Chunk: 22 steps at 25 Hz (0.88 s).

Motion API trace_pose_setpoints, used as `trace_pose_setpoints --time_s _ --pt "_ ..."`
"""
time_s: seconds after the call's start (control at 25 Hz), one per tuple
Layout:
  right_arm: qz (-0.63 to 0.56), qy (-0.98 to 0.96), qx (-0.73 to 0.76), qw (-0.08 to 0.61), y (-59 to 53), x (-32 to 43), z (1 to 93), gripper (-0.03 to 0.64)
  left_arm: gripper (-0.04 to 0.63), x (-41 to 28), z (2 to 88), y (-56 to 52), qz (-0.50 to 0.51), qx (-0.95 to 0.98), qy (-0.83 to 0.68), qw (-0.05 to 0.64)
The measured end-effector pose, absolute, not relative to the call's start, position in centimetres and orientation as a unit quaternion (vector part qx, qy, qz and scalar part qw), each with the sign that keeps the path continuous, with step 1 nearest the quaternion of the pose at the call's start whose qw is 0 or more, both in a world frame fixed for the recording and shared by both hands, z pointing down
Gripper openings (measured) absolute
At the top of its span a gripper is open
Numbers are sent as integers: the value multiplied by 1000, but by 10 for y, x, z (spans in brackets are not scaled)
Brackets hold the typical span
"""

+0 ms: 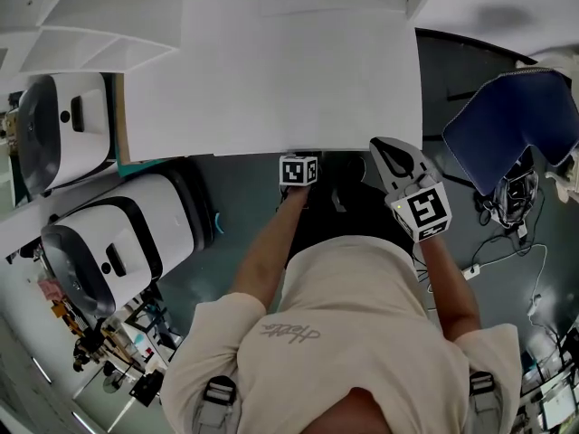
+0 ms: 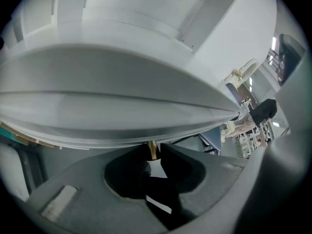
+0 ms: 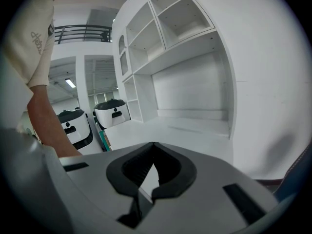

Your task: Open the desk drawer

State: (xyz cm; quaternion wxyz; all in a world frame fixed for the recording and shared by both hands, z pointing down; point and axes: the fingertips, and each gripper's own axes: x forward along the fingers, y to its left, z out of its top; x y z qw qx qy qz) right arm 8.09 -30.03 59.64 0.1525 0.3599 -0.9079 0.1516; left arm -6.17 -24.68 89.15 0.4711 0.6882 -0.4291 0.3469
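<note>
The white desk (image 1: 271,70) fills the top of the head view. My left gripper (image 1: 298,165) is pushed in under the desk's front edge, its marker cube just below the edge. In the left gripper view the pale drawer front (image 2: 122,113) arches overhead, and a small brass knob (image 2: 152,150) hangs from it. The left gripper (image 2: 152,156) is shut on that knob, its dark jaws closed against either side of it. My right gripper (image 1: 392,155) is held off to the right beside the desk edge. In its own view the right gripper (image 3: 153,145) is shut, holding nothing.
Two white rounded machines (image 1: 63,129) (image 1: 118,238) stand on the dark floor at the left. A blue padded chair (image 1: 511,125) sits at the right, with cables (image 1: 511,238) and a power strip (image 1: 470,271) below it. White shelving (image 3: 165,28) rises behind the desk.
</note>
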Motion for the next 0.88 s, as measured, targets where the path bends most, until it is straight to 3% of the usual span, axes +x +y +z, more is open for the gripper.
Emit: trace_pose_setpoints --time_s 0.88 --pt "146 -897 381 172 -240 60 592 2 97 -62 891 -193 360 703 -408 457"
